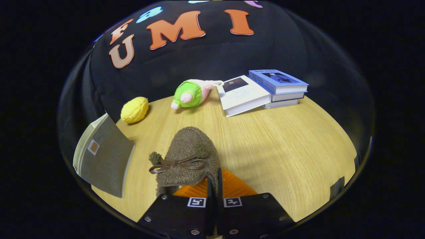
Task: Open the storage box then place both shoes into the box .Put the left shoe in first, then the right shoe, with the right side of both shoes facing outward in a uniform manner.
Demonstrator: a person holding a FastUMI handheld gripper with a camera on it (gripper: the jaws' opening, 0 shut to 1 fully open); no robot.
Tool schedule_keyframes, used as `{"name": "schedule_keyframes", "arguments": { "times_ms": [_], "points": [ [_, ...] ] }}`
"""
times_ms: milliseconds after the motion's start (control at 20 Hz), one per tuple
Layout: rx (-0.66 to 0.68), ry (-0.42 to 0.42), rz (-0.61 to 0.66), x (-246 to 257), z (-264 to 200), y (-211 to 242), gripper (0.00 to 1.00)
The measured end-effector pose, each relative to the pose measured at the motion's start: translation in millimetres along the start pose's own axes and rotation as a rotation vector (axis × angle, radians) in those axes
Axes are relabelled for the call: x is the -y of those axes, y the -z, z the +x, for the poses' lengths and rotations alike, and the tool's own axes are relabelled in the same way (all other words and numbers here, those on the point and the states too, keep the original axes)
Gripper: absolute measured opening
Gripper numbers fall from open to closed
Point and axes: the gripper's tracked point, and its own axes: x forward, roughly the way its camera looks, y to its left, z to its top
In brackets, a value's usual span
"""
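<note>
A fuzzy brown shoe point(189, 156) with a thin leather bow hangs just ahead of my gripper point(214, 186), toe pointing away from me over the wooden table point(282, 142). My fingers are pressed close together on the rear edge of the shoe's opening, on its right side, so the gripper is shut on it. To the left of the shoe stands the grey fabric storage box point(104, 159), with a pale rim and a small tan tag on its grey face, which leans at an angle. Its inside is hidden from me.
Beyond the shoe lie a yellow lemon-shaped toy point(134, 109) and a green and pink plush toy point(191, 94). Farther right, a white book point(244, 96) leans against a stack of blue books point(280, 86). The black cloth wall closes off the back.
</note>
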Motion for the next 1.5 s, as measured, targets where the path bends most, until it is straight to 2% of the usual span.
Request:
{"name": "schedule_keyframes", "arguments": {
  "times_ms": [300, 650, 950, 1150, 1300, 1400, 1500],
  "points": [
    [0.009, -0.199, 0.016, -106.0, -29.9, -39.3, 0.05],
    [0.004, -0.377, 0.035, -225.4, -59.5, -77.8, 0.05],
    [-0.053, -0.432, 0.080, -298.0, -46.1, -74.0, 0.05],
    [-0.102, -0.421, 0.103, -329.5, -21.9, -56.4, 0.05],
    [-0.134, -0.347, 0.114, -330.9, 0.2, -39.7, 0.07],
    [-0.129, -0.364, 0.110, -339.4, 3.3, -39.3, 0.14],
    [-0.148, -0.370, 0.114, -339.9, -4.9, -36.9, 0.35]
  ]
}}
